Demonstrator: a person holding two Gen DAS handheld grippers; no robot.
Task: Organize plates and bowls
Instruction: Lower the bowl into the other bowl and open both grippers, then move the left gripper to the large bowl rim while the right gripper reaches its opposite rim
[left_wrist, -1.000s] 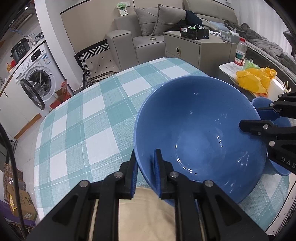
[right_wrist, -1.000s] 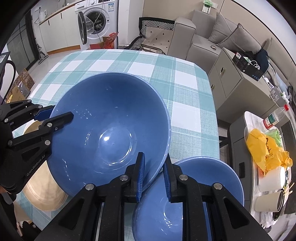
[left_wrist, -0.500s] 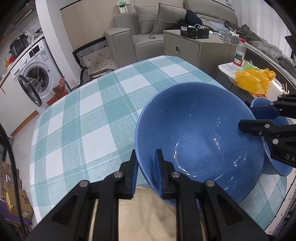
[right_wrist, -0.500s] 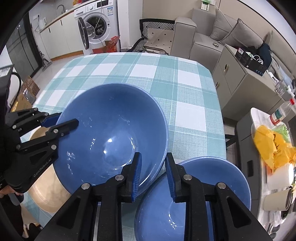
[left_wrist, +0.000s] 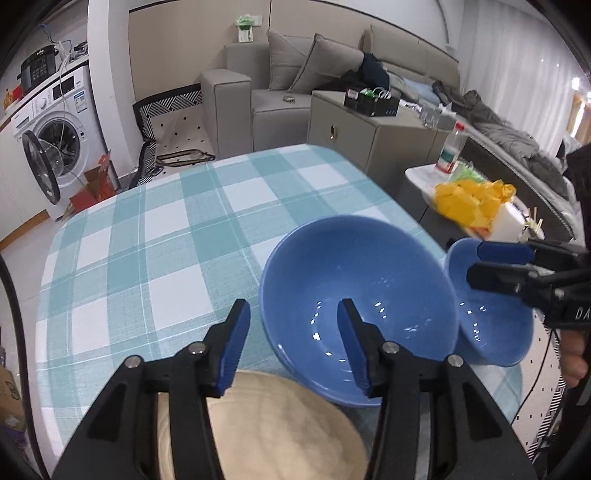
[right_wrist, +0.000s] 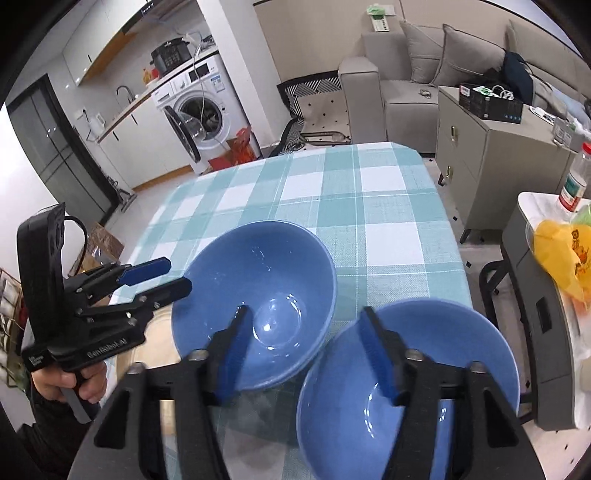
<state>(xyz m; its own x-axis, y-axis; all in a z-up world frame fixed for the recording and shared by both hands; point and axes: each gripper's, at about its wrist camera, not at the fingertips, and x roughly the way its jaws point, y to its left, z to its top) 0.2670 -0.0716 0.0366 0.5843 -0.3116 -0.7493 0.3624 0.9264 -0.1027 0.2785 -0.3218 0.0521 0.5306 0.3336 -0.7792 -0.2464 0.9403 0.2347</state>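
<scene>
A big blue bowl (left_wrist: 354, 295) (right_wrist: 258, 291) rests on the checked table, its near edge over the rim of a beige plate (left_wrist: 280, 424) (right_wrist: 159, 339). A second blue bowl (left_wrist: 491, 332) (right_wrist: 406, 376) stands right beside it. My left gripper (left_wrist: 291, 317) (right_wrist: 159, 277) hovers over the big bowl's left rim. Its jaws are opening, and the rim lies between them untouched. My right gripper (right_wrist: 304, 314) (left_wrist: 498, 266) straddles the big bowl's right rim and the second bowl. Its jaws are opening too, with the pads clear of both.
The teal-and-white checked tablecloth (left_wrist: 166, 251) stretches away behind the bowls. Off the table's right edge stands a side table with a yellow bag (left_wrist: 469, 199) and a bottle (right_wrist: 576, 177). A person's hand (right_wrist: 66, 380) holds the left gripper. A washing machine, sofa and cabinet lie beyond.
Both grippers were shut on the big bowl's rim and have let go, with jaws spread wide. Both have drawn up and back. The bowl now sits low on the table.
</scene>
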